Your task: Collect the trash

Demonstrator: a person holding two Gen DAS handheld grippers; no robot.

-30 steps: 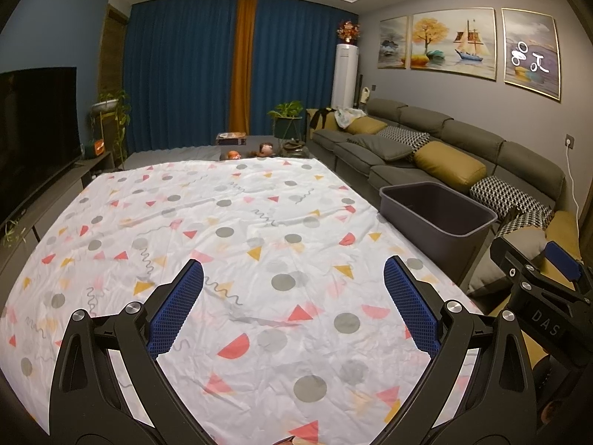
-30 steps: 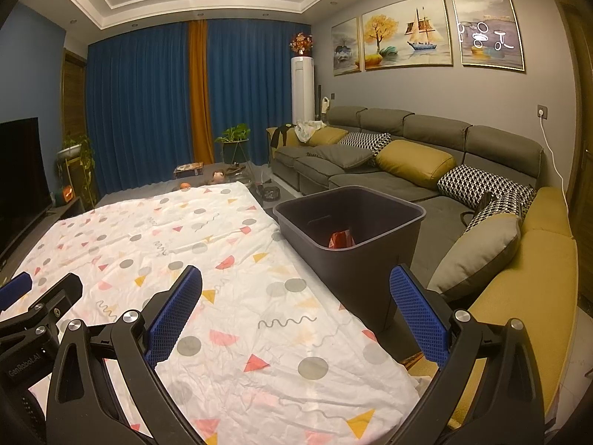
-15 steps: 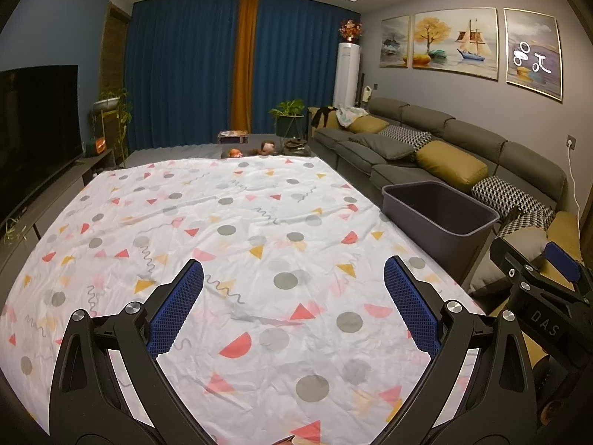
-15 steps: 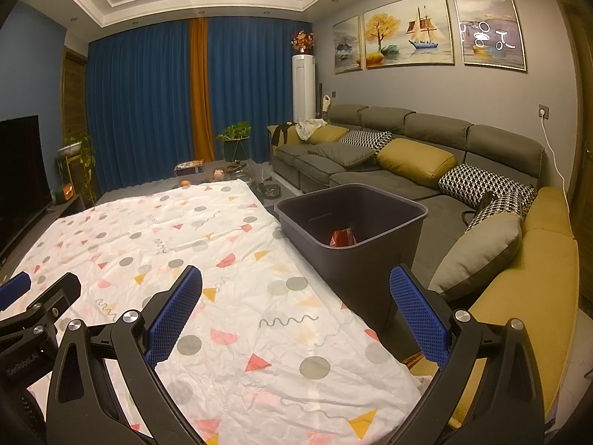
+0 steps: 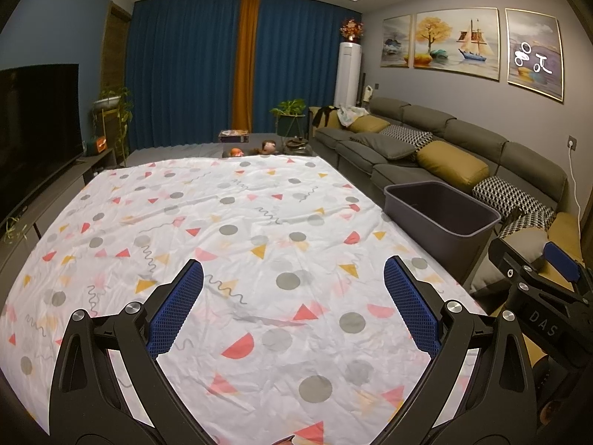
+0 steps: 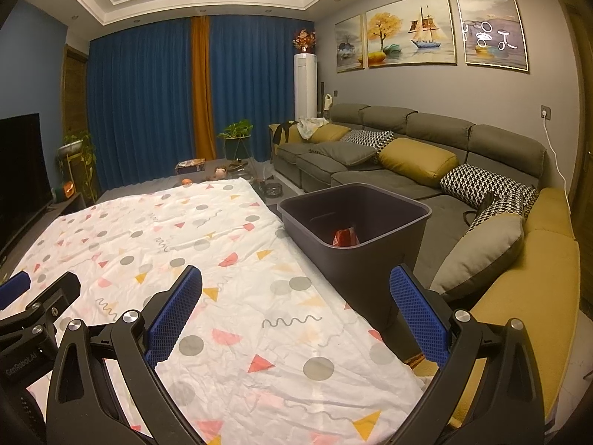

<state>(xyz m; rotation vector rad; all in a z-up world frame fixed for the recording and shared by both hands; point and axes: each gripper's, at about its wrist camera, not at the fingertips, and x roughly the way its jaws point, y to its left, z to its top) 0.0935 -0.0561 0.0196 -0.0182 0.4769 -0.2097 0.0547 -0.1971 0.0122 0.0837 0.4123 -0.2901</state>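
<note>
A dark grey bin (image 6: 355, 222) stands at the right edge of a table covered by a white patterned cloth (image 6: 207, 244). A piece of red trash (image 6: 345, 236) lies inside the bin. The bin also shows in the left wrist view (image 5: 441, 211), its inside hidden there. My left gripper (image 5: 292, 304) is open and empty above the cloth (image 5: 229, 230). My right gripper (image 6: 296, 304) is open and empty, over the cloth's right edge just short of the bin. No loose trash shows on the cloth.
A grey sofa (image 6: 407, 155) with yellow and patterned cushions runs along the right wall. A TV (image 5: 37, 126) stands at the left. Small items (image 5: 267, 146) sit beyond the table's far end, before blue curtains (image 5: 185, 70).
Both views have risen and shifted slightly; the bin sits a little lower in frame. Both grippers stay open and empty.
</note>
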